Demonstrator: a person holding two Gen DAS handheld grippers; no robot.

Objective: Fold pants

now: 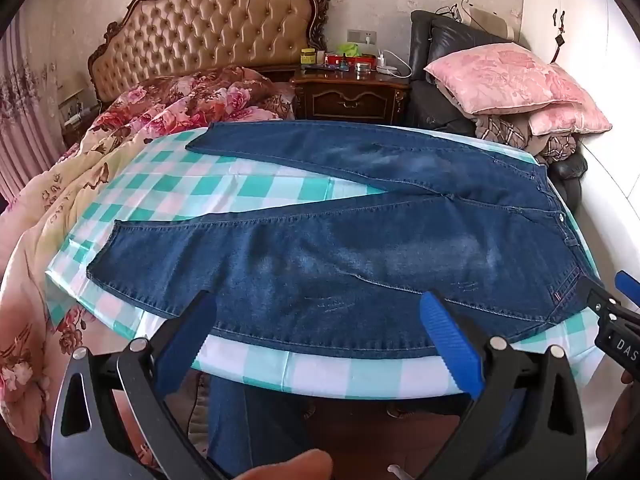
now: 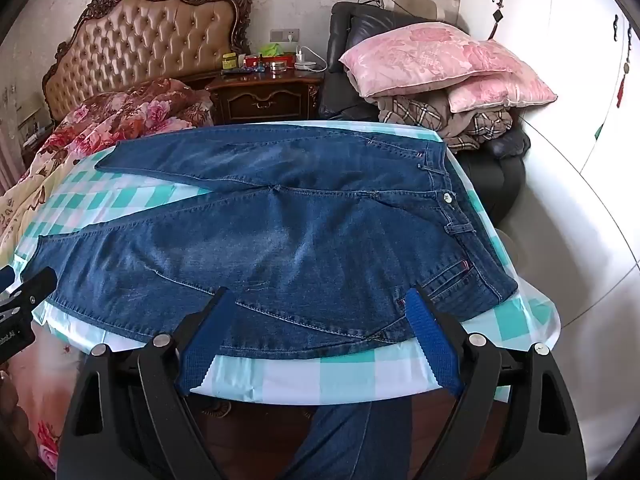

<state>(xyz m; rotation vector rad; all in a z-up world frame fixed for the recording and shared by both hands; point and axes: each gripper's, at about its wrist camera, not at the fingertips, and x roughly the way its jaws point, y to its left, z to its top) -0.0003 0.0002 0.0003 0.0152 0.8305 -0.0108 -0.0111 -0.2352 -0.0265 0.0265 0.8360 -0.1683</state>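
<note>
Left gripper [image 1: 320, 312] and right gripper [image 2: 320, 308], both spread wide and holding nothing, hover above the near edge of one pair of jeans [image 2: 280, 240]; two pillows [image 2: 432, 60] beyond.

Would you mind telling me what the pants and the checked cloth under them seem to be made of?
Pants: blue denim, matte, with faded patches, contrast stitching and a metal waist button. Checked cloth: probably thin plastic or coated fabric, given its slight sheen and sharp fold creases.

The left gripper [image 1: 318, 344] has black plastic arms, ribbed blue pads [image 1: 450, 346] and silver round screws; the right gripper [image 2: 318, 338] looks alike; white lettering marks its black body.
</note>
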